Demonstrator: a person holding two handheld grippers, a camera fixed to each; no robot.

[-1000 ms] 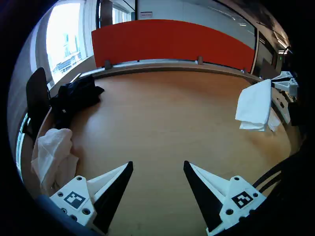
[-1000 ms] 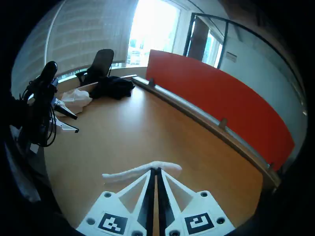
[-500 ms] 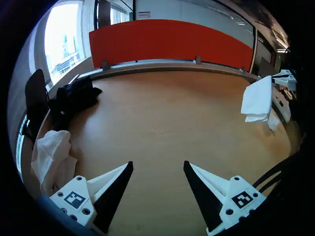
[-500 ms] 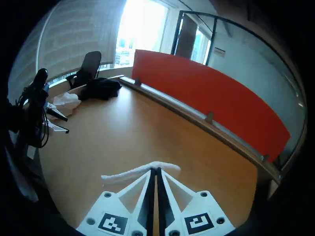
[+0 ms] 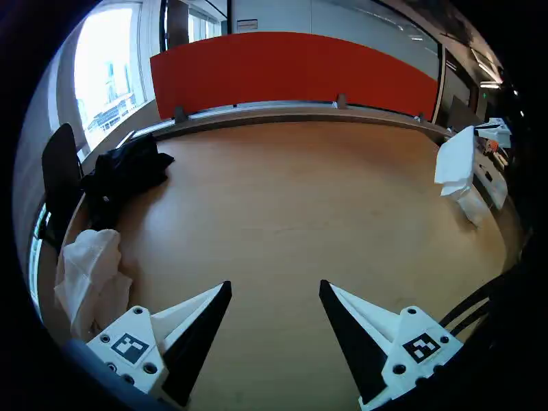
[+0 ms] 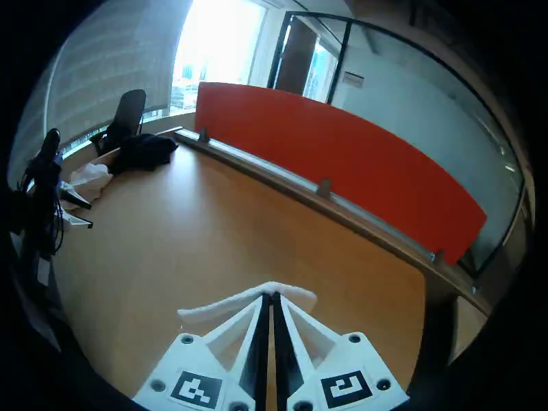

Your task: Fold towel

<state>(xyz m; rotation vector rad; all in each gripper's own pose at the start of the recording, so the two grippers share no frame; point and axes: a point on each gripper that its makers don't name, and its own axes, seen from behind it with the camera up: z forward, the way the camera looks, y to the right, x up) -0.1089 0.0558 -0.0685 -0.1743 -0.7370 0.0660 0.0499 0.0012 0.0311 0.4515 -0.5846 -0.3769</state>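
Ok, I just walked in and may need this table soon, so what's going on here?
Someone is folding towels with two hand-held tools. The right tool is shut on a white towel, which hangs from it above the right end of the table. The left tool is open and holds nothing, hovering over bare tabletop. A second white cloth lies crumpled at the table's left edge, with a black garment beyond it. No fold is laid out on the table yet.

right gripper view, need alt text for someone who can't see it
The right gripper has its two fingers shut on a white towel, with a wide wooden table stretching ahead. An orange divider runs along the table's far edge, and a black garment and a white cloth lie at its far left end.
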